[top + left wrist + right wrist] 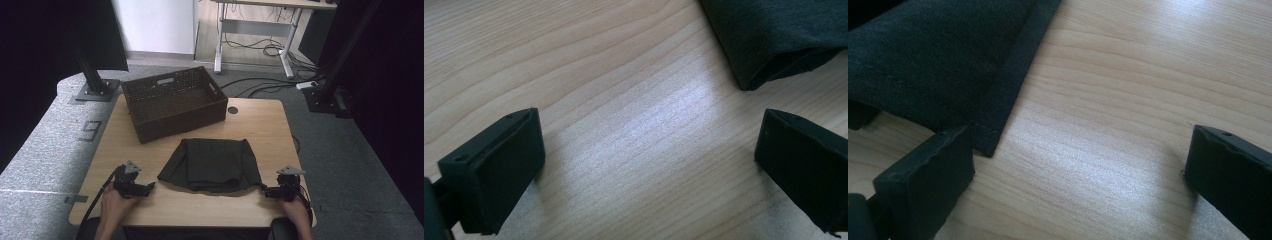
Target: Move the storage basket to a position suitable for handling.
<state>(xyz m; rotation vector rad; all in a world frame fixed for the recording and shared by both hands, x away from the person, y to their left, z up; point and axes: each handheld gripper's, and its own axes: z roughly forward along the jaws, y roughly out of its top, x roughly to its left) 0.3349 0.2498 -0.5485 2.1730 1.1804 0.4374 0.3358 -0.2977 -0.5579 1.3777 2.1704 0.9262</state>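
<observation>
so: dark folded cloth [210, 164] lies flat mid-surface [260, 125], between both hands, in front of wicker basket [172, 102]. likely light, soft, limp; will sag and unfold if lifted by one point. left hand-held gripper [150, 187] wide, empty, just beside cloth's near left fold. right hand-held gripper [264, 190] wide, empty, one jaw next to hemmed corner [990, 140]. best hold: near corners, pinching all layers.

Grey carpet [45, 145] surrounds the light wooden table [260, 125]. Beyond the table stand a white-legged desk [260, 30], tangled floor cables [265, 85], and black frame posts [92, 70].
</observation>
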